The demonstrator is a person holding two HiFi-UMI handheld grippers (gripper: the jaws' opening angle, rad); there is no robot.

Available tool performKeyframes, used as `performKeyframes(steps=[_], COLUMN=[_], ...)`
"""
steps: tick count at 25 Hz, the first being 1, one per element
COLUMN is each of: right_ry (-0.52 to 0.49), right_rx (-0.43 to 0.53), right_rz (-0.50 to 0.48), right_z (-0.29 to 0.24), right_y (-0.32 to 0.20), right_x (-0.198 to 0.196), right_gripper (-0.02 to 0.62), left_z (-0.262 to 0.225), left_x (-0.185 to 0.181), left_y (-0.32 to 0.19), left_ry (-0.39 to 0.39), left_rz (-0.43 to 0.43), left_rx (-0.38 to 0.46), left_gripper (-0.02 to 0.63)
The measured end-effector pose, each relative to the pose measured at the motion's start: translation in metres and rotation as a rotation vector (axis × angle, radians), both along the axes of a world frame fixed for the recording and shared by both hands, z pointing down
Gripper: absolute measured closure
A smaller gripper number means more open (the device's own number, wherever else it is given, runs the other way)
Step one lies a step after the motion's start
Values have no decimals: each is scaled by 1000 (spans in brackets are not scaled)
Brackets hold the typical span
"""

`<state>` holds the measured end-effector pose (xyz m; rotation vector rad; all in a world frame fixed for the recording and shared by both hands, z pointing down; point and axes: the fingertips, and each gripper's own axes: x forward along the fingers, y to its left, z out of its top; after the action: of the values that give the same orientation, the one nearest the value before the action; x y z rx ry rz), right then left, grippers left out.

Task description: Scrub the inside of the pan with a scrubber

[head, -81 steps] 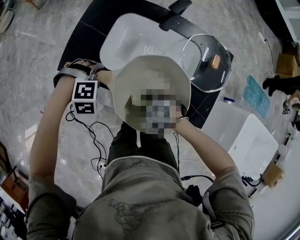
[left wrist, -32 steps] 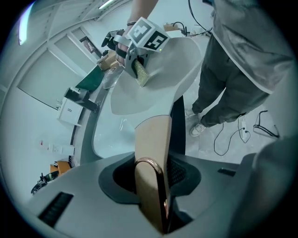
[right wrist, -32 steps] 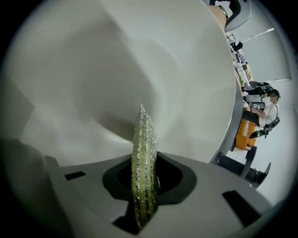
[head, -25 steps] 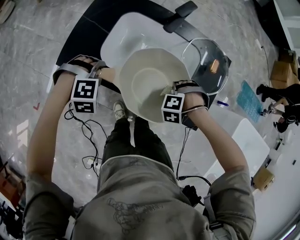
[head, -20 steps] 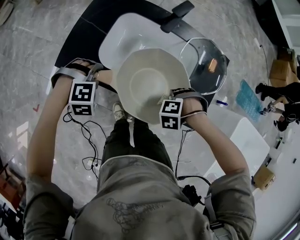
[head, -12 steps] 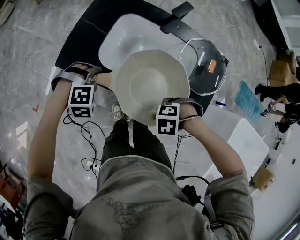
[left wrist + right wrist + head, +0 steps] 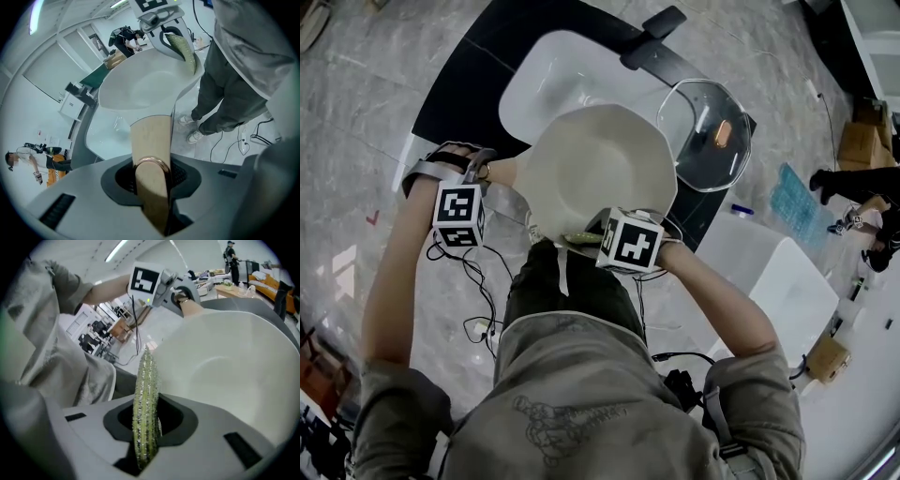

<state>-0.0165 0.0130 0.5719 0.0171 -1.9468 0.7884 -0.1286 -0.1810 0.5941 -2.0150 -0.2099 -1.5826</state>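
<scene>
Pan (image 7: 600, 169) in left tongs (image 7: 152, 180), scrubber (image 7: 145, 394) in right tongs (image 7: 146, 439)

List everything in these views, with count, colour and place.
pan: one, cream, middle, before the sink
handle: one, wooden tan, in the left hand-held gripper
scrubber: one, green, by the pan's near rim
glass lid: one, clear, on the counter
sink: one, white, set in the counter
counter: one, black, beyond the pan
cables: several, black, on the floor
left hand-held gripper: one, grey, jaws just closed further on the handle
right hand-held gripper: one, grey, shut on the scrubber
</scene>
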Motion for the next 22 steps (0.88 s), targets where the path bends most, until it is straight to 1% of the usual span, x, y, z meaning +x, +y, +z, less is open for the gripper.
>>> performKeyframes(steps=[2,5,9,12,16,19,22], right_ry=[-82,-169,-261,-311,-318,-323,-333], right_rx=[4,88,191,278,400,461,514], right_rz=[84,221,440,565,648,696,735], right_z=[-8,-17,-36,-53,-75,-92,-108], right_y=[-9,-35,-73,-99,-124,-136,-146], right_x=[-12,-20,-14,-4,10,18,23], right_gripper=[522,522,522,522,522,522,522], left_z=[1,2,2,0,-11,-25,-41], left_x=[-3,-5,-6,-10,-13,-12,-15], left_y=[3,4,2,1,5,9,7], left_ry=[9,16,8,19,64,131,192], left_rz=[-8,-16,-38,-100,-150,-196,-264], left_rx=[-1,10,21,-28,-81,-106,-142], left_gripper=[495,494,486,406,363,353,350])
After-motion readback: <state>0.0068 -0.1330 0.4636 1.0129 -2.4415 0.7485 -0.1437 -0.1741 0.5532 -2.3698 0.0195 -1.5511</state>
